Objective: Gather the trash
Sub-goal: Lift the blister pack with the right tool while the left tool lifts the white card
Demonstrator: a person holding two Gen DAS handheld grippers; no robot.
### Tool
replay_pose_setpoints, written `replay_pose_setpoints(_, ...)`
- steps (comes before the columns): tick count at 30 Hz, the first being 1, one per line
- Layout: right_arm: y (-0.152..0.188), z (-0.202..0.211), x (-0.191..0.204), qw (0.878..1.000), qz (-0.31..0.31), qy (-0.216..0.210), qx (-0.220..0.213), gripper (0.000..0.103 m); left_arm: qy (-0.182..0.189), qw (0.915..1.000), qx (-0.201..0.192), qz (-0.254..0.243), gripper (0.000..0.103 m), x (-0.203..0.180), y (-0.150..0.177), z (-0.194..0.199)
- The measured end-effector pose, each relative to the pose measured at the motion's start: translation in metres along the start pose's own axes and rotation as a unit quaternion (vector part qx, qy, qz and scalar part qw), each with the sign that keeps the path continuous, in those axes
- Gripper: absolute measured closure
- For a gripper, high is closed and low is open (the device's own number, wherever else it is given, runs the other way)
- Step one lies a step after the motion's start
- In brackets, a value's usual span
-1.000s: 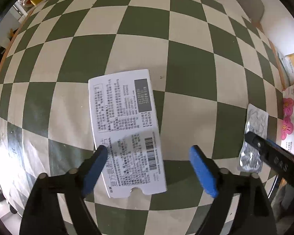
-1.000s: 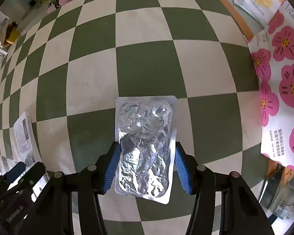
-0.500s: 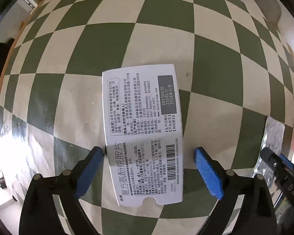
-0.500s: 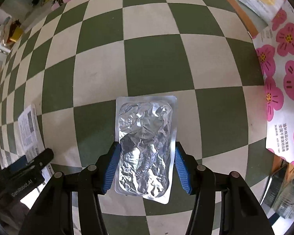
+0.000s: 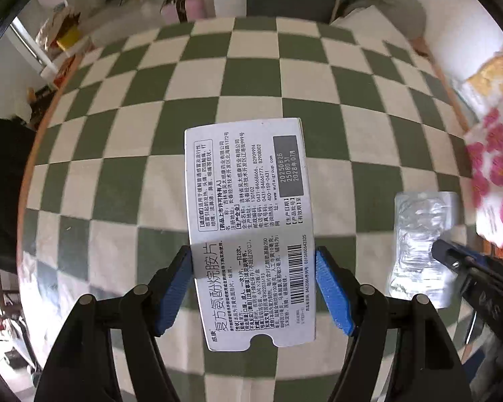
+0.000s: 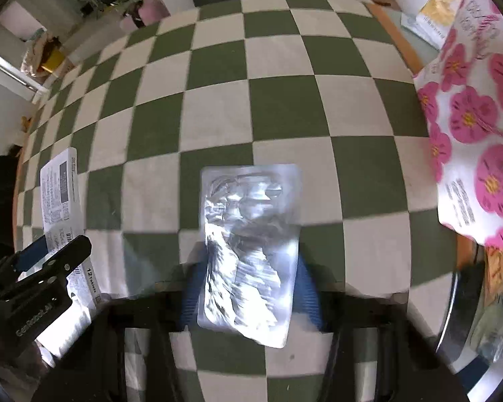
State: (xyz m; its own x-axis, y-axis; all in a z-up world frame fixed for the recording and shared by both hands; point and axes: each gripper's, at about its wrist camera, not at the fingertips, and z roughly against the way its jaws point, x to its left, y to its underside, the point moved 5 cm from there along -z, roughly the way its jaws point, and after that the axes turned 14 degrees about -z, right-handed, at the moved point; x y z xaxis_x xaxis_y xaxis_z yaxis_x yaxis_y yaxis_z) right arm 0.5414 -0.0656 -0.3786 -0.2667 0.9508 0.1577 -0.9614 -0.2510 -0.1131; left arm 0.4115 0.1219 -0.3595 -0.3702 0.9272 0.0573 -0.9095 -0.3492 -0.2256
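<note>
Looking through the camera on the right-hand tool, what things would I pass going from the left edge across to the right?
Left gripper shut on the white medicine box → silver blister pack in the right gripper → pink-flowered bag.

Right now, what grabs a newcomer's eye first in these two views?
The white medicine box with black print, clamped by the left hand-held gripper over the green-and-cream checkered tablecloth. Then the crinkled silver blister pack in the right hand-held gripper, and the pink-flowered bag at the table's right edge.
</note>
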Motion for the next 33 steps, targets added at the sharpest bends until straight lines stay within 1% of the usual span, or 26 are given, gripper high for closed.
replay_pose_setpoints(1,0.01,0.005,0.0,1.0,-0.002,-0.007,0.001,0.094,0.002,1.0,-0.009,-0.003,0.034,-0.001,0.01,0.011)
replay_pose_setpoints(2,0.012,0.015,0.005,1.0,0.001,-0.005,-0.001,0.094,0.002,0.9999,-0.015,-0.005,0.034,-0.002,0.019,0.019)
replay_pose_setpoints(3,0.024,0.02,0.006,1.0,0.007,0.0,-0.008,0.094,0.0,0.9998,-0.02,-0.007,0.034,-0.001,0.026,0.022)
replay_pose_setpoints(5,0.036,0.028,0.01,1.0,-0.001,-0.011,-0.006,0.094,-0.001,0.9995,-0.029,-0.01,0.034,0.005,0.053,0.034)
replay_pose_setpoints(7,0.053,0.034,0.004,0.999,-0.031,-0.041,-0.004,0.095,-0.003,0.9994,-0.034,-0.006,0.034,0.01,0.073,0.039)
replay_pose_setpoints(8,0.058,0.037,0.002,0.998,-0.038,-0.049,-0.006,0.096,-0.001,0.9994,-0.035,-0.001,0.034,0.014,0.085,0.042)
replay_pose_setpoints(9,0.064,0.04,0.003,0.997,-0.044,-0.056,-0.008,0.097,0.0,0.9993,-0.038,0.006,0.034,0.009,0.088,0.042)
replay_pose_setpoints(10,0.068,0.045,0.001,0.995,-0.062,-0.07,-0.016,0.1,0.004,0.9991,-0.042,0.01,0.034,0.012,0.091,0.038)
replay_pose_setpoints(11,0.071,0.048,0.0,0.994,-0.066,-0.08,-0.017,0.102,0.005,0.9989,-0.045,0.013,0.034,0.015,0.096,0.04)
replay_pose_setpoints(13,0.077,0.057,0.0,0.992,-0.08,-0.092,-0.027,0.103,0.006,0.9985,-0.052,0.018,0.034,0.02,0.102,0.042)
replay_pose_setpoints(16,0.08,0.07,-0.002,0.992,-0.09,-0.079,-0.049,0.102,0.003,0.9978,-0.061,0.028,0.034,0.027,0.111,0.048)
replay_pose_setpoints(17,0.078,0.068,-0.004,0.991,-0.096,-0.074,-0.05,0.095,0.002,0.9976,-0.062,0.031,0.034,0.029,0.112,0.048)
replay_pose_setpoints(18,0.073,0.062,-0.008,0.991,-0.109,-0.063,-0.042,0.085,0.0,0.9976,-0.061,0.032,0.034,0.03,0.113,0.047)
replay_pose_setpoints(19,0.068,0.054,-0.012,0.99,-0.124,-0.059,-0.032,0.056,0.0,0.9977,-0.059,0.032,0.034,0.03,0.111,0.043)
replay_pose_setpoints(20,0.063,0.049,-0.015,0.989,-0.136,-0.059,-0.028,0.04,-0.001,0.9978,-0.057,0.033,0.034,0.031,0.11,0.04)
replay_pose_setpoints(23,0.046,0.024,-0.029,0.985,-0.168,-0.026,-0.015,0.04,-0.001,0.9983,-0.041,0.04,0.034,0.03,0.099,0.022)
replay_pose_setpoints(25,0.035,0.001,-0.036,0.98,-0.195,-0.022,0.009,0.04,0.002,0.9983,-0.032,0.049,0.034,0.031,0.093,0.011)
replay_pose_setpoints(28,0.023,-0.025,-0.036,0.978,-0.206,-0.016,0.03,0.04,0.008,0.9976,-0.02,0.066,0.034,0.031,0.084,-0.002)
replay_pose_setpoints(29,0.019,-0.033,-0.032,0.979,-0.2,-0.008,0.035,0.037,0.009,0.9973,-0.018,0.07,0.034,0.031,0.08,-0.005)
replay_pose_setpoints(30,0.015,-0.034,-0.026,0.981,-0.191,-0.002,0.023,0.037,0.01,0.9971,-0.016,0.074,0.034,0.031,0.077,-0.007)
replay_pose_setpoints(31,0.013,-0.038,-0.016,0.985,-0.171,0.001,0.023,0.046,0.011,0.9969,-0.014,0.077,0.034,0.031,0.074,-0.009)
replay_pose_setpoints(32,0.013,-0.042,-0.01,0.987,-0.16,0.004,0.023,0.062,0.011,0.9969,-0.013,0.077,0.034,0.03,0.072,-0.011)
replay_pose_setpoints(33,0.014,-0.045,-0.004,0.988,-0.149,0.023,0.017,0.062,0.01,0.997,-0.011,0.076,0.034,0.029,0.069,-0.013)
